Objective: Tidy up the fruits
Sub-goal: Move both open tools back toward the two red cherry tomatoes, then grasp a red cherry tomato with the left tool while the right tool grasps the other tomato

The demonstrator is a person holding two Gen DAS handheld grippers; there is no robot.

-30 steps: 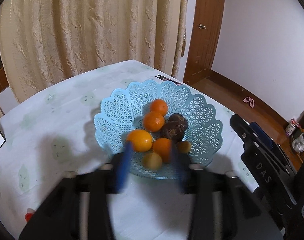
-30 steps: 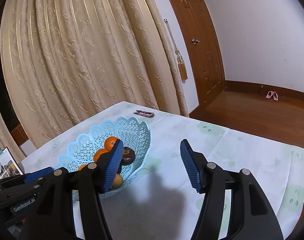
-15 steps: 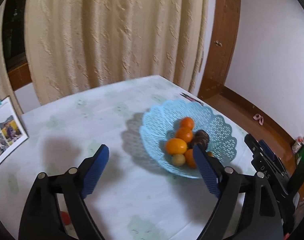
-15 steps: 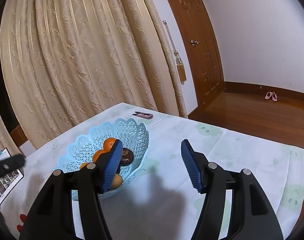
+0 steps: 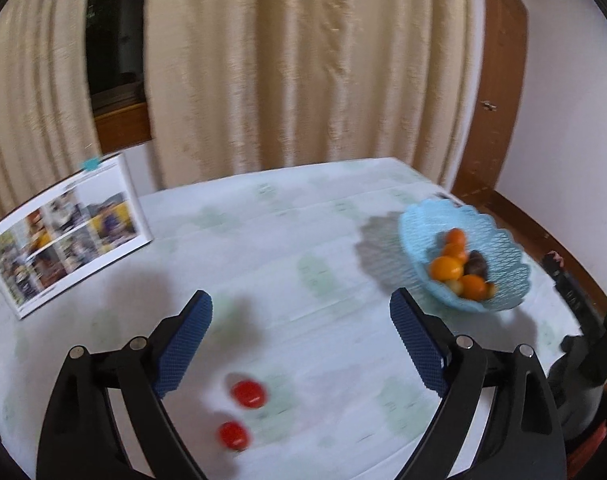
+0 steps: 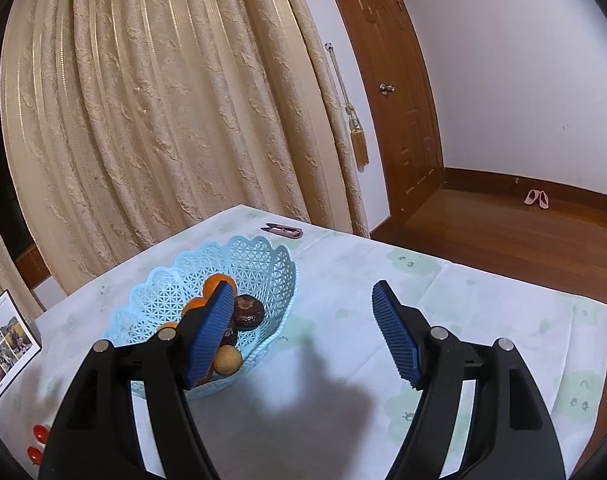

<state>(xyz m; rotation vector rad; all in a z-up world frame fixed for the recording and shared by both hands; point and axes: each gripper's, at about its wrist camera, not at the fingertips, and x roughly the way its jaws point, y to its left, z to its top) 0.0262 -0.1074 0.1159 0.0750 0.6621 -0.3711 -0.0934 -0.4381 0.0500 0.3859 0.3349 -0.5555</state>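
A light blue lattice basket [image 5: 507, 276] [image 6: 263, 264] stands on the table and holds several oranges [image 5: 446, 267], a dark brown fruit [image 6: 247, 311] and a small yellowish fruit [image 6: 228, 360]. Two small red fruits [image 5: 248, 394] [image 5: 233, 435] lie on the tablecloth, just below and between my left gripper's fingers; they also show at the left edge of the right wrist view [image 6: 39, 433]. My left gripper [image 5: 301, 344] is open and empty above the table. My right gripper [image 6: 299, 340] is open and empty, next to the basket's right side.
A photo calendar [image 5: 63, 232] [image 6: 3, 344] stands at the table's left. Small pink snips [image 6: 283, 232] lie behind the basket. Beige curtains [image 6: 163, 120] hang behind the table. A brown door [image 6: 399, 92] and wooden floor lie to the right. The right gripper's body [image 5: 575, 304] shows past the basket.
My left gripper has swung left and back from the basket; the basket slid to the right of its view and the two red fruits came into sight. The right gripper barely moved.
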